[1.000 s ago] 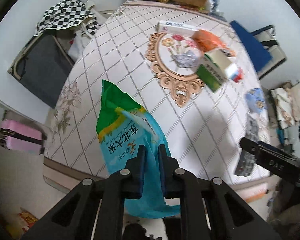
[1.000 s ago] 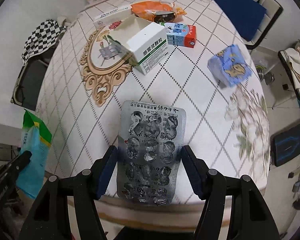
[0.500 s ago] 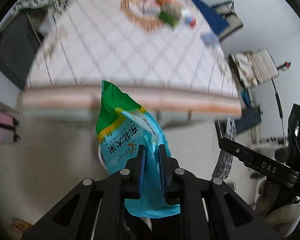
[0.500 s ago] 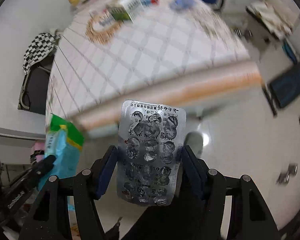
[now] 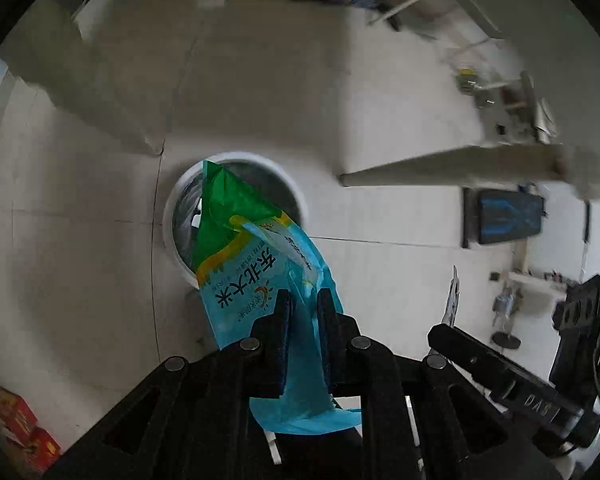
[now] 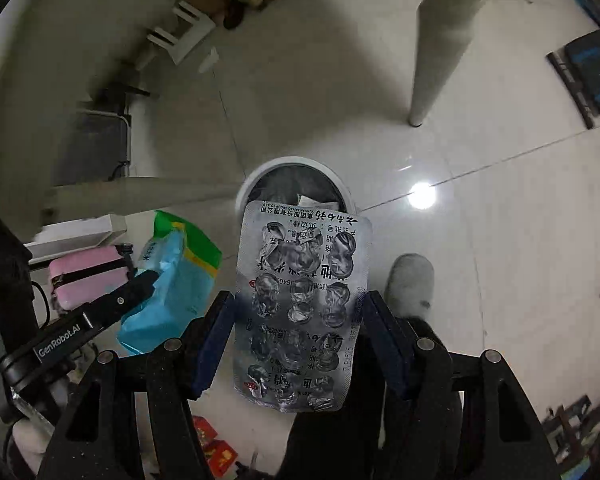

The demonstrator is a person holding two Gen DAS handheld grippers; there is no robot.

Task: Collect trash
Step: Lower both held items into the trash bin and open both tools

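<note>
Foil and plastic, both headed for the same place. Your right claw (image 6: 298,340) is clamped on the edges of a spent blister pack (image 6: 302,308), holding it flat and face-on so the wide sheet sits between the fingers rather than flopping. Its top edge overlaps the white rim of the trash bin (image 6: 296,164) on the tiled floor (image 6: 500,200); you look lined up above the opening, though height over it cannot be judged.

Your left claw (image 5: 302,320) is pinched shut on the lower part of a blue-and-green rice bag (image 5: 256,264), which stands up out of the grip with its green top crossing the bin (image 5: 236,158) from that view. Pinching low lets the empty bag hang free of the fingers for a clean drop.

Both pieces are off the worktop and poised near the bin, which already holds some scraps. Judgement: release is the step in hand. The light bag may drift or catch the rim, so centre it before letting go.
</note>
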